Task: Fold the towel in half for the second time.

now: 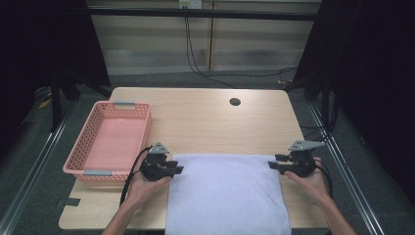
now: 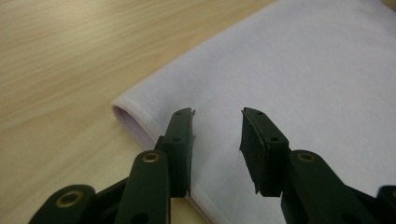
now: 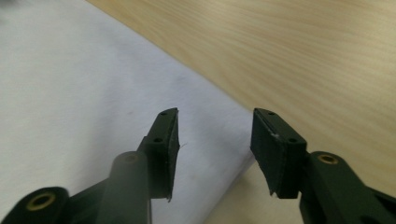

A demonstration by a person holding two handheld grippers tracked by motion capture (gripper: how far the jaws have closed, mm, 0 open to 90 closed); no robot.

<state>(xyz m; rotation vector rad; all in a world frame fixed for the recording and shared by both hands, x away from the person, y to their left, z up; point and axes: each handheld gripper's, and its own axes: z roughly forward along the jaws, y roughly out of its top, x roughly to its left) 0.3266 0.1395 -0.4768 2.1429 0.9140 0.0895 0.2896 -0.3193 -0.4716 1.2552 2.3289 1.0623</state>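
While the white folded cloth lies flat at the table's near edge, right of the pink basket, both left gripper and right gripper hover unclenched, holding nothing, over its far corners; I'd pinch each corner squarely, both layers, before lifting together.

Wooden table with pink basket and white cloth.
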